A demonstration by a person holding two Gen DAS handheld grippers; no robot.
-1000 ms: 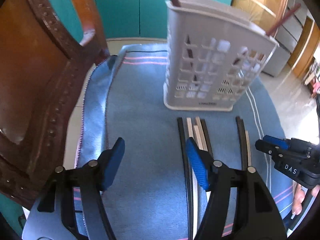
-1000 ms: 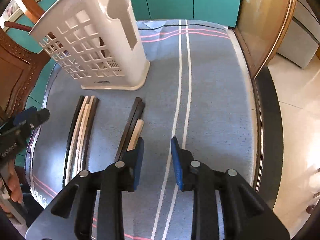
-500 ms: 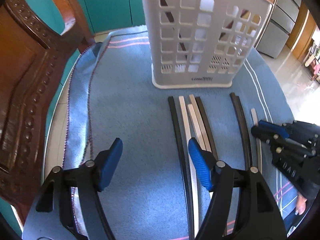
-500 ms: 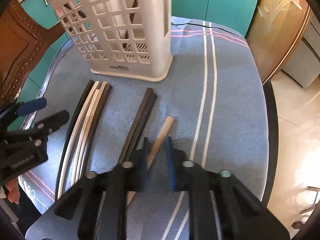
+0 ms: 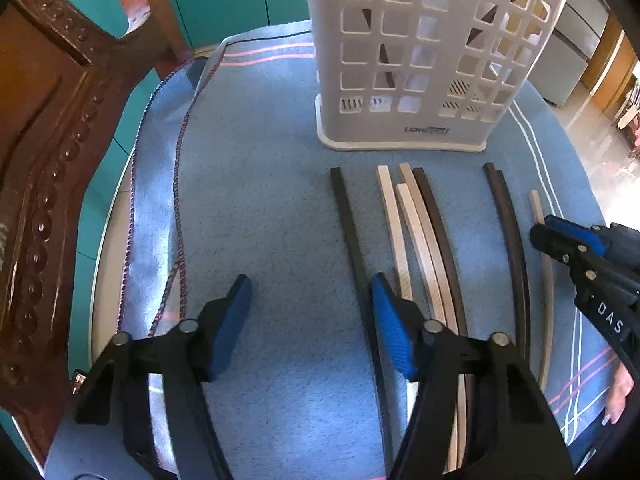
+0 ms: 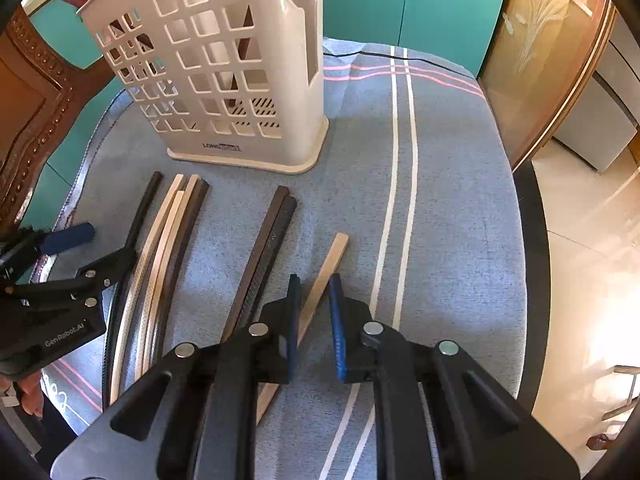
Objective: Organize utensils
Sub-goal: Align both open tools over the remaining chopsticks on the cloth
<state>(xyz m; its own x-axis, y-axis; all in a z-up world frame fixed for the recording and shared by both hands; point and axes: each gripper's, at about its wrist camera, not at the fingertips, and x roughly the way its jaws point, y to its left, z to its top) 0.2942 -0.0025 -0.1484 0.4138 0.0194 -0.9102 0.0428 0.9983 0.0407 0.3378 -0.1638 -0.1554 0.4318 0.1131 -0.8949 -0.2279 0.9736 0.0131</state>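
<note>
The left gripper [image 5: 310, 312], jaws apart and just narrowing on nothing, straddles a black chopstick [image 5: 347, 216] before the white holder [image 5: 420, 60]; the right gripper [image 6: 313, 308] pinches a pale chopstick [image 6: 326, 268] — likely to swivel loose.

Chopsticks laid out in front of the holder on the tabletop

We see the white perforated plastic utensil holder [image 6: 224, 80] upright on the blue striped cloth [image 6: 440, 200], sticks standing inside; before it lie a group of dark and pale chopsticks [image 6: 168, 240] at left, a dark chopstick pair [image 6: 268, 248] in the middle, and one pale wooden chopstick [image 6: 326, 268] at right, between the right tongs [image 6: 314, 292].
</note>
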